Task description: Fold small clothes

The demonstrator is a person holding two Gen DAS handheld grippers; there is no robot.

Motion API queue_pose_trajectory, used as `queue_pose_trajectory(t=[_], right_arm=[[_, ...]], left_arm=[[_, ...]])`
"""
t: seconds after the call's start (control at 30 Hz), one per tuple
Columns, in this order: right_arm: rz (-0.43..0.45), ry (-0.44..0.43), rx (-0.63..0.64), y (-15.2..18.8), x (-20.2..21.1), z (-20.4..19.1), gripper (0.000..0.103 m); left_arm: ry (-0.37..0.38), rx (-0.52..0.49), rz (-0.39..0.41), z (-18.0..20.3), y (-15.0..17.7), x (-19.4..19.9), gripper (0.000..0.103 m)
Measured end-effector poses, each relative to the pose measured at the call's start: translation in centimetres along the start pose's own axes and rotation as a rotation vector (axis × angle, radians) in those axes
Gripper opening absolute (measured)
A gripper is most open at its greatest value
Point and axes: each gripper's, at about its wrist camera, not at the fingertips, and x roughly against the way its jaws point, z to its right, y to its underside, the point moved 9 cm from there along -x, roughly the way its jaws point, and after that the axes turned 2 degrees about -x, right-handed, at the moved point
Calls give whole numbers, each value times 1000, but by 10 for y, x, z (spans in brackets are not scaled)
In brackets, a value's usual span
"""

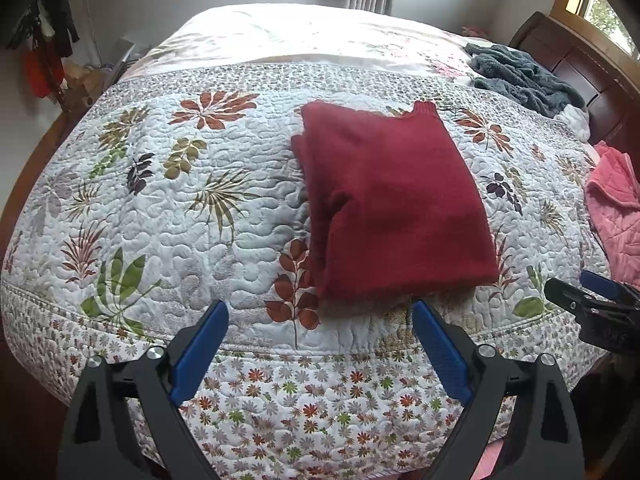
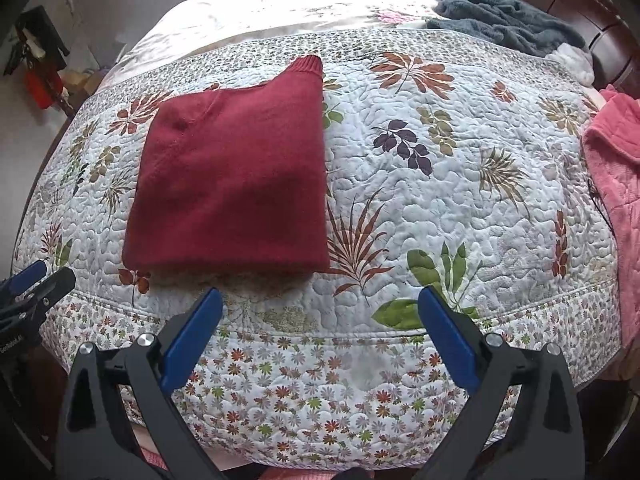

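Observation:
A dark red knitted sweater (image 1: 394, 200) lies folded into a rectangle on the floral quilt (image 1: 168, 208), its ribbed hem at the far end. In the right wrist view the same sweater (image 2: 236, 172) sits left of centre. My left gripper (image 1: 320, 316) hovers open over the quilt's near edge, just short of the sweater's near fold, holding nothing. My right gripper (image 2: 320, 304) is open too, with its left finger close to the sweater's near right corner and nothing between the blue pads. Each gripper shows at the edge of the other's view.
A pink quilted garment (image 1: 616, 204) lies at the bed's right side. A grey-blue fleecy blanket (image 1: 524, 76) is heaped at the far right by the wooden headboard (image 1: 580, 64). Clothes hang on the left wall (image 1: 48, 40). The quilt (image 2: 460, 184) spreads flat right of the sweater.

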Motion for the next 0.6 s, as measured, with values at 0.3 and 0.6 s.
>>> queue_pose_trajectory(t=[0.3, 0.6], right_arm=[[-18, 13, 6, 2, -9, 1, 99], [-24, 7, 18, 3, -14, -8, 99]], left_arm=[[-14, -7, -6, 0, -1, -4, 94], [-43, -25, -20, 0, 1, -10, 94]])
